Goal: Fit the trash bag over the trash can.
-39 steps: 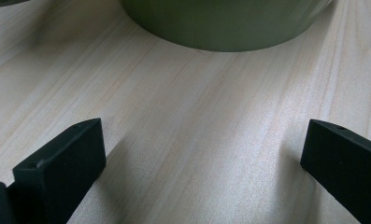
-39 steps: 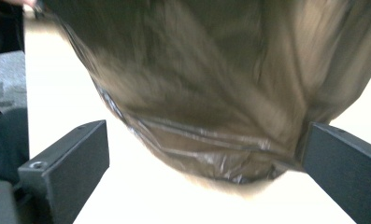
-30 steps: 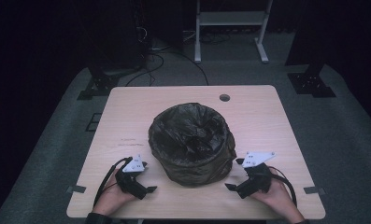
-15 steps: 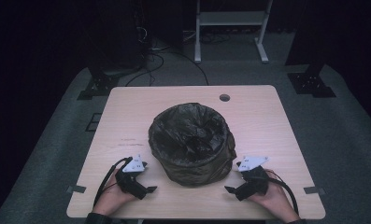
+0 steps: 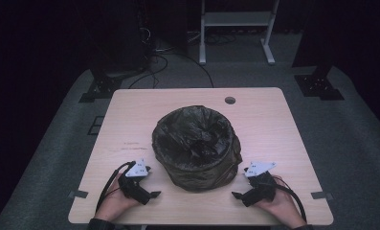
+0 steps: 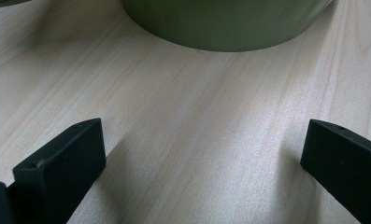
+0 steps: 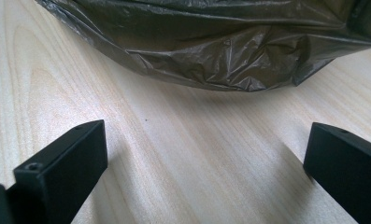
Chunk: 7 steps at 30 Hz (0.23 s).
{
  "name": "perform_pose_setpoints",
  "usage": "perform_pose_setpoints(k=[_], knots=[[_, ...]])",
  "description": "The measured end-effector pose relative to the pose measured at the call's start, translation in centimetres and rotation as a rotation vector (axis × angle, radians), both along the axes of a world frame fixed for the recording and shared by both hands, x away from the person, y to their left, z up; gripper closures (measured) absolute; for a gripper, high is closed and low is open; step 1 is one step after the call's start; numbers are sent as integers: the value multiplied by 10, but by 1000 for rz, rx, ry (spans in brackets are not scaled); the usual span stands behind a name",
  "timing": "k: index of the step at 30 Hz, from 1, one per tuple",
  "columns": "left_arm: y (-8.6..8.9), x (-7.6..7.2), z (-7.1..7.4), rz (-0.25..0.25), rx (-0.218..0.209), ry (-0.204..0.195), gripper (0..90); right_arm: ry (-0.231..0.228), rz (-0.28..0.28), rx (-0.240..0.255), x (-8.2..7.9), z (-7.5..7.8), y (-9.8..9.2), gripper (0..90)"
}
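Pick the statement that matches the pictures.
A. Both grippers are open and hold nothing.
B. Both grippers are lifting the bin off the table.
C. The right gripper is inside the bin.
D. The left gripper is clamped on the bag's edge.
A: the left gripper and right gripper rest on the table either side of the bin, fingers spread, bare wood between them.

Bin between both hand-held grippers

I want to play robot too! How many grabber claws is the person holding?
2. The left gripper rests on the table left of the bin with its black bag; the right gripper rests right of it. Both are open.
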<state>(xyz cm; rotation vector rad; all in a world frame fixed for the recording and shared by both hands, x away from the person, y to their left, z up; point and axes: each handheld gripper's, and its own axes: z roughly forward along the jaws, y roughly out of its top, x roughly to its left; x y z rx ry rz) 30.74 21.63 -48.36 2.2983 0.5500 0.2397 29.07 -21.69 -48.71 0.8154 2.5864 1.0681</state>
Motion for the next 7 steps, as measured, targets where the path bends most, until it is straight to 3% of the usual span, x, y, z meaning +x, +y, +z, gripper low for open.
perform_pose_setpoints(k=[7], knots=[[0,0,0,0,0,0,0,1,2,3,0,0,0,0]])
